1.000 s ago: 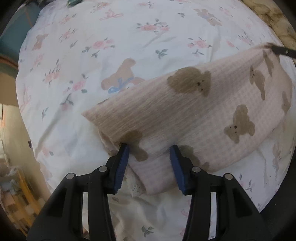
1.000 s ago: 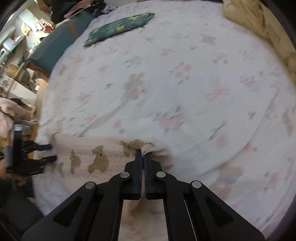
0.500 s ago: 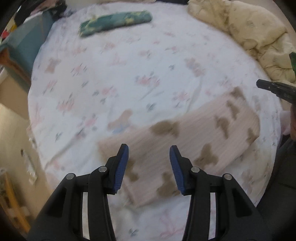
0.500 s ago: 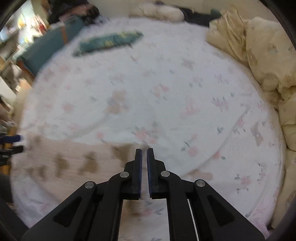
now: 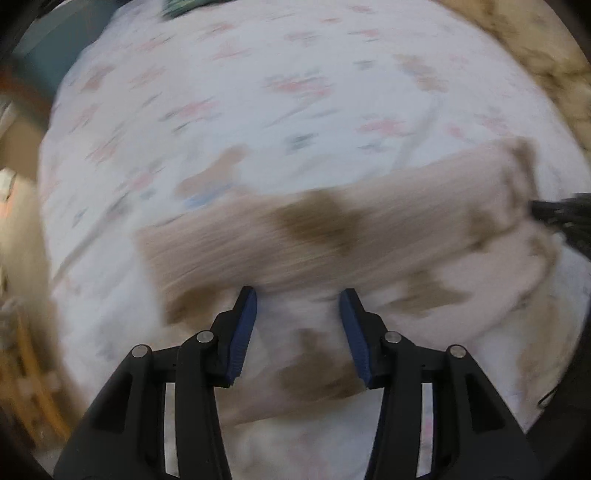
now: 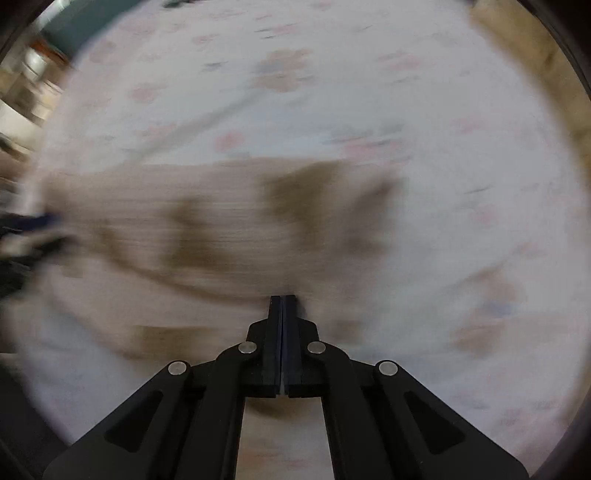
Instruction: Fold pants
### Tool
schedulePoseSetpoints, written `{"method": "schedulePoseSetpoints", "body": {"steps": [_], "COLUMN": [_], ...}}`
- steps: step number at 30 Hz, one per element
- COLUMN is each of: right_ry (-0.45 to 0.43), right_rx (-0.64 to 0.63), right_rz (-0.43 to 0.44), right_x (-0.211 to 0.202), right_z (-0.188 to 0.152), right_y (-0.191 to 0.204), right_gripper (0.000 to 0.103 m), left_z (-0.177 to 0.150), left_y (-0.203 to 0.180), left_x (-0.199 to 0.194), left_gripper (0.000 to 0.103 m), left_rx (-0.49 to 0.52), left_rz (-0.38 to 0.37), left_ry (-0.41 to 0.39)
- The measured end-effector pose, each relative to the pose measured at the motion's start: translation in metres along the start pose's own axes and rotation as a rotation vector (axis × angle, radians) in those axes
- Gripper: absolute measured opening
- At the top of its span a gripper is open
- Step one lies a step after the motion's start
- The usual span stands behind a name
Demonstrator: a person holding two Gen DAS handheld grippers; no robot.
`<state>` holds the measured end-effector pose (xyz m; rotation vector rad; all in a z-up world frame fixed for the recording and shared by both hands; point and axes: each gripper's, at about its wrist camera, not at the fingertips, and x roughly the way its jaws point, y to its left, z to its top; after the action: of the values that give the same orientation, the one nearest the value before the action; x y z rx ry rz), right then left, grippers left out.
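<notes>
The pink pants (image 5: 369,236) with brown bear prints lie folded on the floral bed sheet (image 5: 295,110); both views are motion-blurred. My left gripper (image 5: 298,306) is open, its blue pads either side of the pants' near edge, holding nothing. In the right wrist view the pants (image 6: 221,229) spread left of centre. My right gripper (image 6: 282,301) has its jaws pressed together at the pants' near edge; blur hides whether cloth is pinched. The right gripper also shows in the left wrist view (image 5: 561,214) at the pants' right end.
A cream quilt (image 5: 535,48) is bunched at the far right of the bed. A dark green cushion (image 5: 184,5) lies at the far edge. The bed's left edge drops to blurred furniture (image 5: 22,314).
Both grippers have dropped back down close to the pants after lifting away. The right gripper's jaws, slightly parted half a second ago, are now together. The left stays open.
</notes>
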<state>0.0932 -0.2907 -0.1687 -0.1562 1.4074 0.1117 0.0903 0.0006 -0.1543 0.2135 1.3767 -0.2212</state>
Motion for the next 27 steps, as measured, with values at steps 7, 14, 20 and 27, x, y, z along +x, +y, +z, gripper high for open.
{"method": "schedulePoseSetpoints", "body": {"steps": [7,14,20,27], "right_ry": [-0.093,-0.108,0.016,0.030], "right_rx": [0.277,0.526,0.464,0.351], "right_rz": [0.137,0.394,0.445,0.467], "right_x": [-0.032,-0.026,0.013,0.019], "right_z": [0.001,0.001,0.015,0.018], "right_y": [-0.056,-0.086,-0.055,-0.026], "right_gripper": [0.010,0.094,0.094,0.092], "left_z": [-0.007,-0.015,-0.010,0.001], "left_y": [0.055,0.099,0.072,0.031], "left_x": [-0.036,-0.030,-0.001,0.006], "left_gripper": [0.064,0.100,0.100,0.097], "left_rx": [-0.253,-0.534,-0.394,-0.213], "left_rz": [-0.068,-0.093,-0.078,-0.170], "left_ry": [-0.077,-0.089,-0.038,-0.048]}}
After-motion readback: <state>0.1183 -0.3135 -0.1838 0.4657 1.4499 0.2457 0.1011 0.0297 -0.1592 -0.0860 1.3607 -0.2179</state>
